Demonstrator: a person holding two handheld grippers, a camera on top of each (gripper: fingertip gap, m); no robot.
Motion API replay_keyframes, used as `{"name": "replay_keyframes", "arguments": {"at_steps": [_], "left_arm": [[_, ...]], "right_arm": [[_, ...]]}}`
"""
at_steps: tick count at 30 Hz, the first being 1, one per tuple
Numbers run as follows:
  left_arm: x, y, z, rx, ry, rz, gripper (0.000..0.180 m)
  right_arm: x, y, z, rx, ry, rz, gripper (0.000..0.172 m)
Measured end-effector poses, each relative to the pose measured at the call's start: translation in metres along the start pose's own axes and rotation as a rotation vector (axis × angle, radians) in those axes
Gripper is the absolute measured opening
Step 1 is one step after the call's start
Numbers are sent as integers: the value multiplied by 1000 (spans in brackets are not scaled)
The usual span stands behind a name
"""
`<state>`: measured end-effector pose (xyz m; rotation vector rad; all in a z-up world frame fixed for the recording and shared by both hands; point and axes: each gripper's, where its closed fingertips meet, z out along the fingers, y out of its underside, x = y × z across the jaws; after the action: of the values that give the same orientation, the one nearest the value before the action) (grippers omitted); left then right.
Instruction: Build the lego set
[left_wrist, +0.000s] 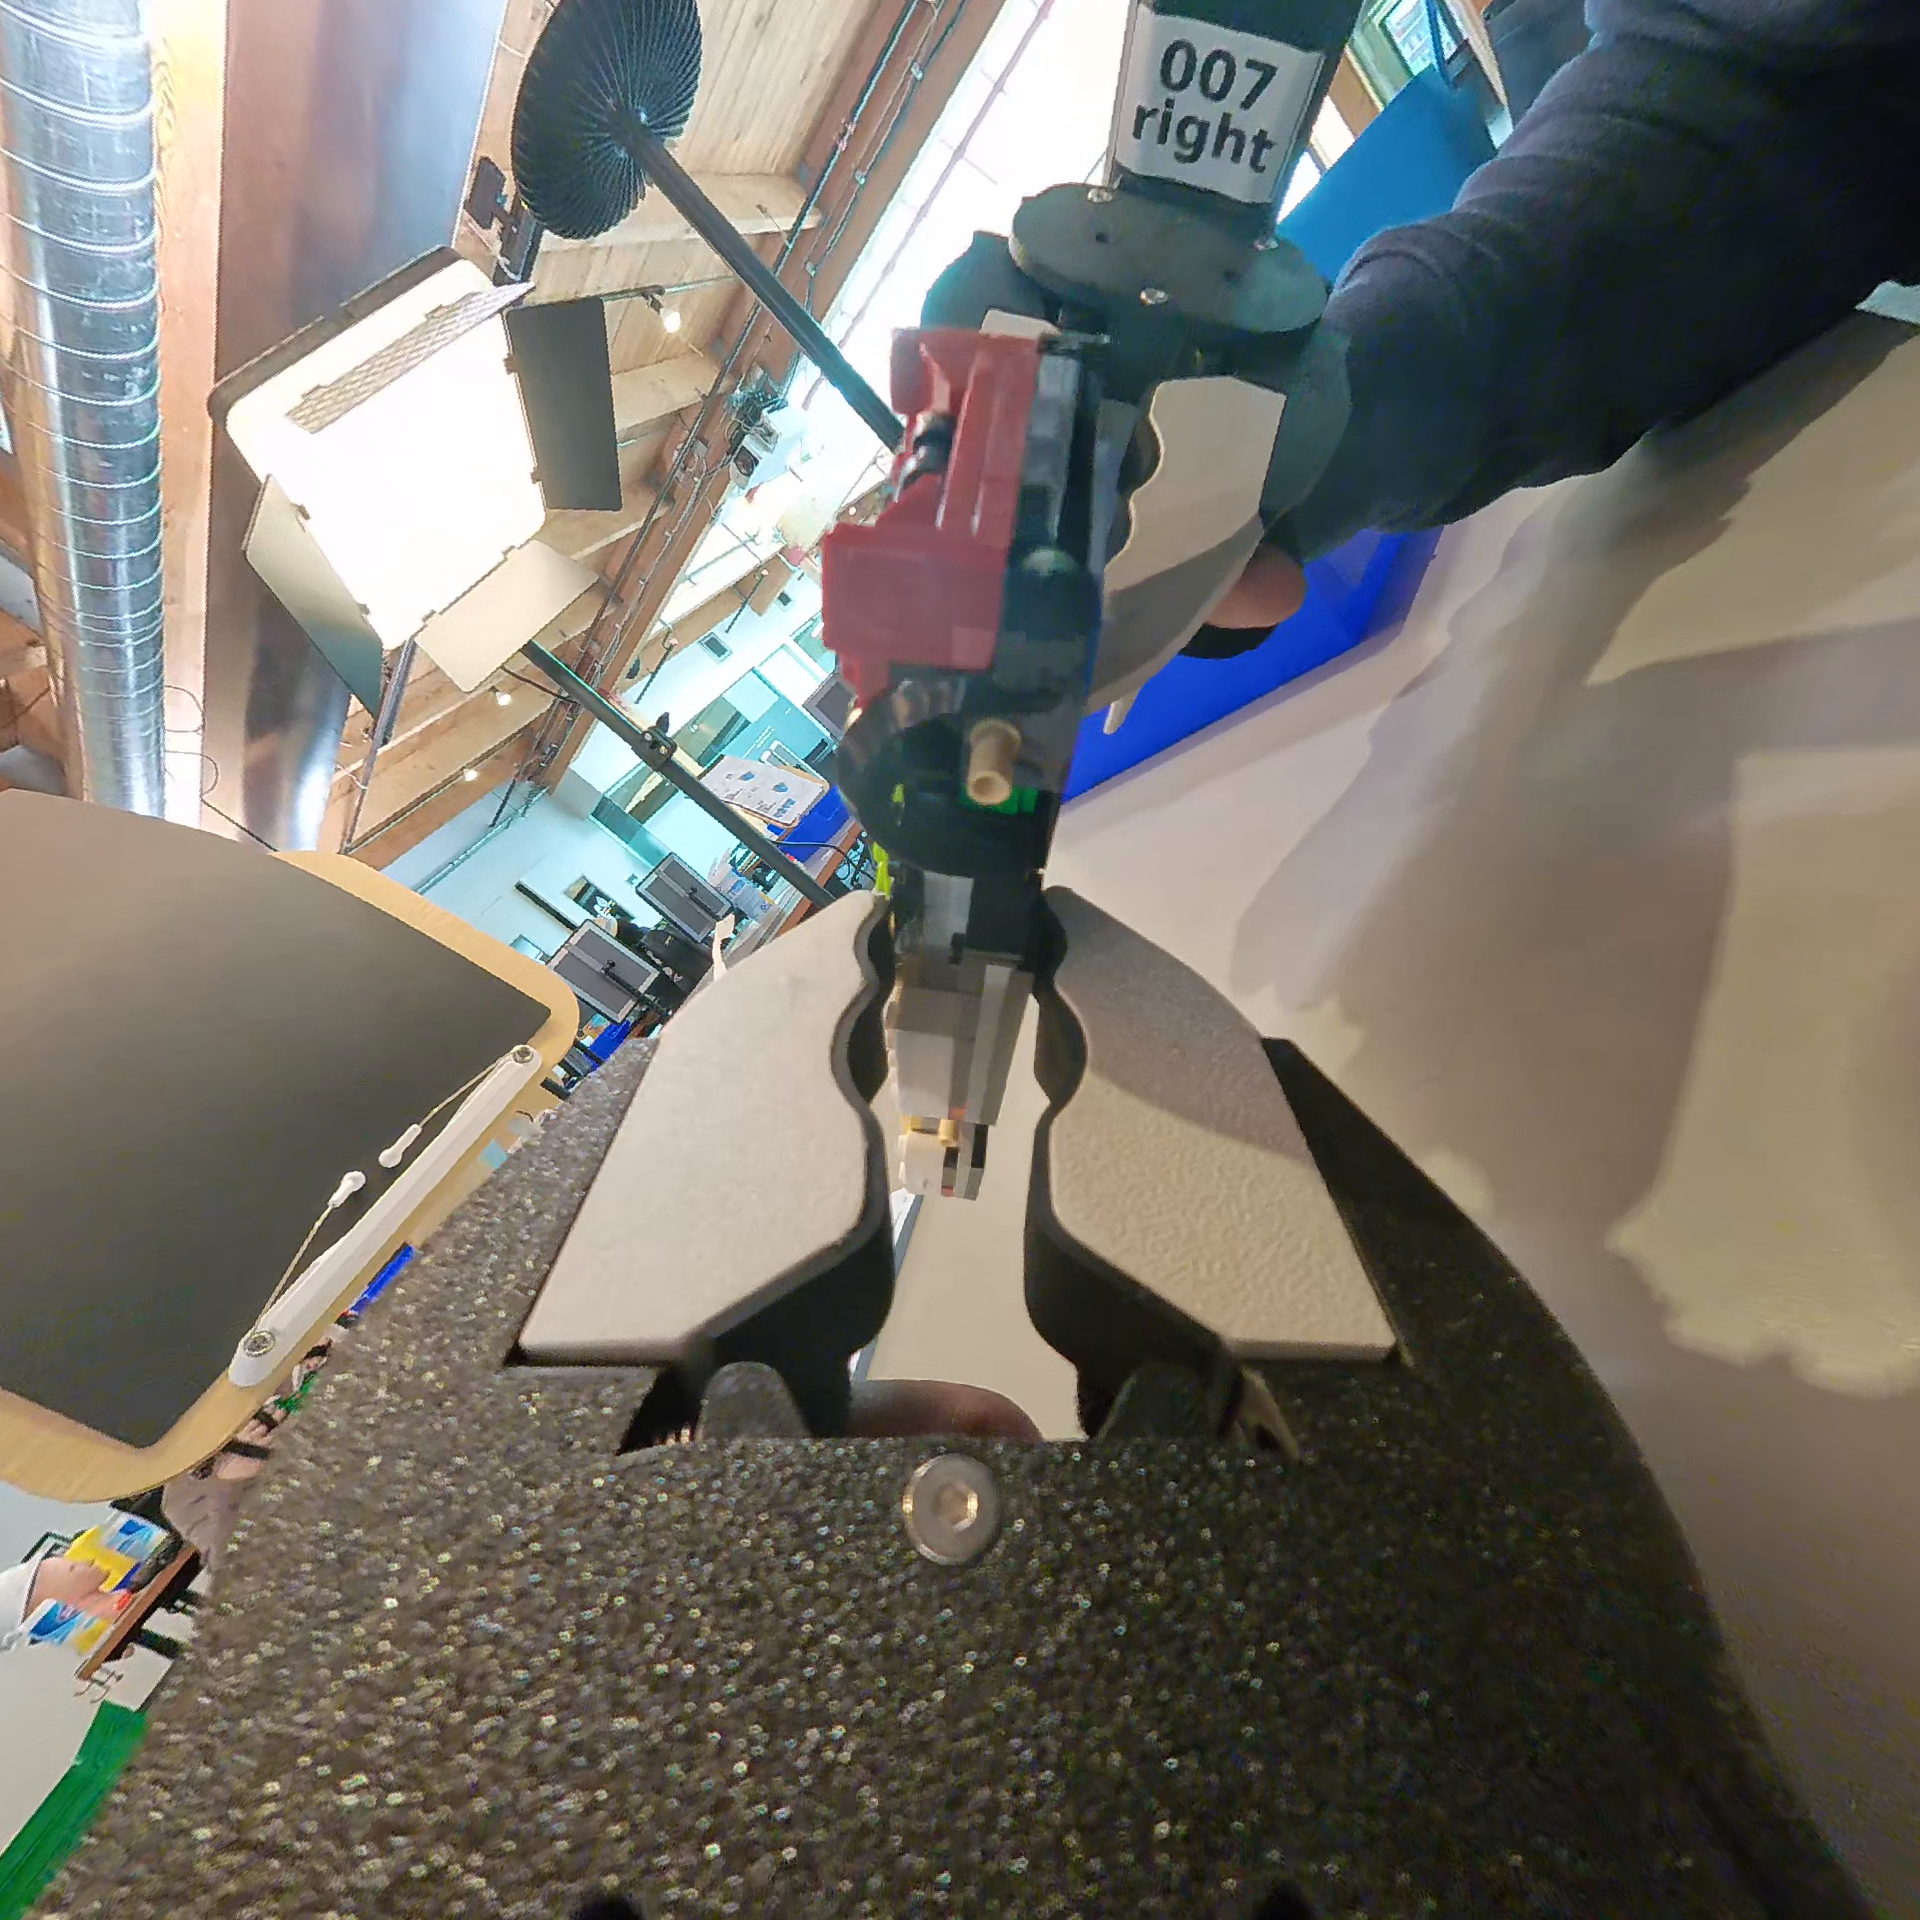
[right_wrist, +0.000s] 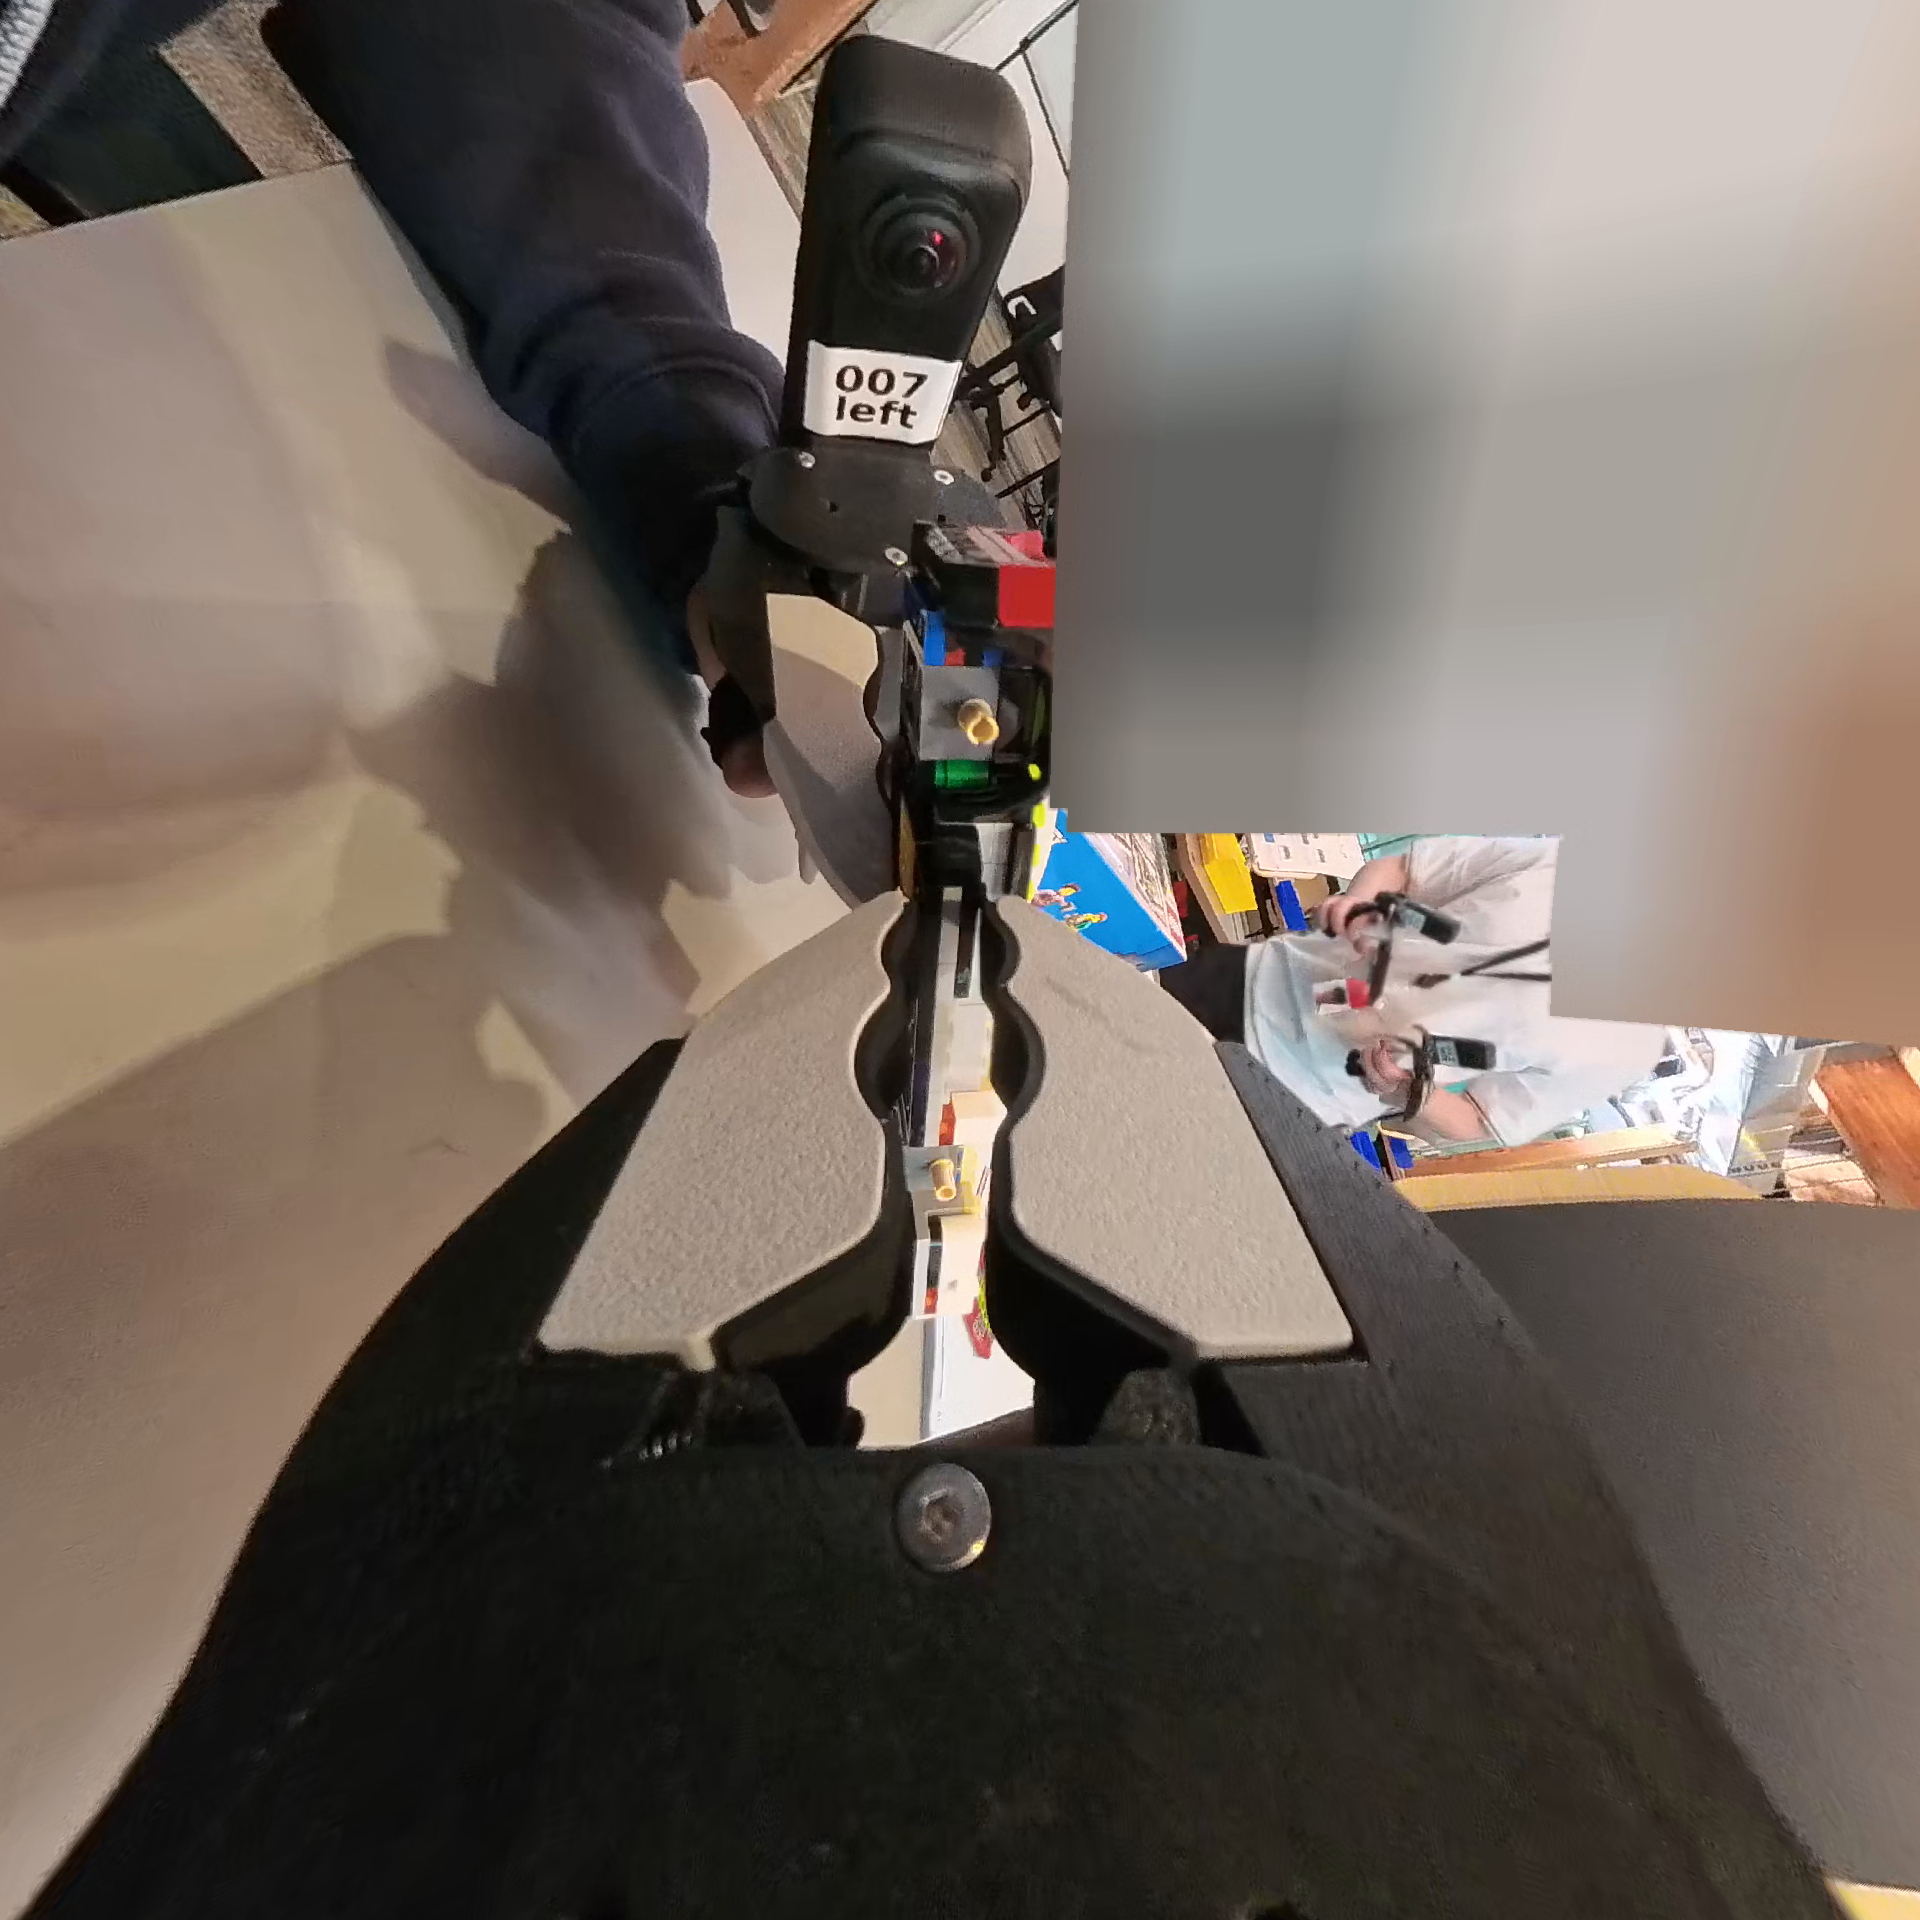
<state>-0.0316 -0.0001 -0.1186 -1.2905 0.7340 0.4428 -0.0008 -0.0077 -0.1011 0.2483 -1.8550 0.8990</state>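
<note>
A toy brick model is held in the air between my two grippers, above a white table (left_wrist: 1558, 831). In the left wrist view my left gripper (left_wrist: 961, 920) is shut on the model's grey, white and black end (left_wrist: 951, 1039). The model's red block (left_wrist: 935, 561), black wheel arch and tan peg (left_wrist: 987, 764) lie beyond. My right gripper (left_wrist: 1195, 488), held by a dark-sleeved hand, clamps the far end. In the right wrist view my right gripper (right_wrist: 948, 920) is shut on the model's black and white end (right_wrist: 961, 997). The grey block with a tan peg (right_wrist: 961, 717) and the left gripper (right_wrist: 821, 748) lie beyond.
A lit studio light panel (left_wrist: 416, 447) and a dark panel with a wooden rim (left_wrist: 208, 1091) are at the left. A blue board (left_wrist: 1247, 665) lies on the table. A blue box (right_wrist: 1112, 904) and a person holding grippers (right_wrist: 1403, 997) are at the back. The tips of one gripper are about 4 cm away from the tips of the other.
</note>
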Motion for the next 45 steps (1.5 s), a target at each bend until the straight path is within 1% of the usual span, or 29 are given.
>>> {"name": "replay_keyframes", "arguments": {"at_steps": [4,6,9,11,15,24,29,35,39,45], "left_arm": [[-1,-2,0,6,-7,2,24],[-1,-2,0,6,-9,7,24],[-1,-3,0,12,-9,5,24],[0,-3,0,12,-4,5,24],[1,-3,1,7,-1,12,24],[1,-1,1,2,2,15,24],[1,-1,2,-1,0,17,24],[2,-1,2,-2,8,22,24],[4,1,2,-9,14,24,24],[4,2,3,-16,15,22,24]], "right_arm": [[3,0,-2,4,35,15,12],[4,0,-6,16,38,44,24],[4,-2,-8,34,27,82,24],[2,-1,-4,23,26,71,23],[2,0,-1,23,42,58,11],[1,1,0,26,21,50,10],[2,3,0,19,41,43,10],[1,-1,-4,37,50,32,17],[0,1,-1,32,53,23,11],[-1,4,0,31,49,34,10]]}}
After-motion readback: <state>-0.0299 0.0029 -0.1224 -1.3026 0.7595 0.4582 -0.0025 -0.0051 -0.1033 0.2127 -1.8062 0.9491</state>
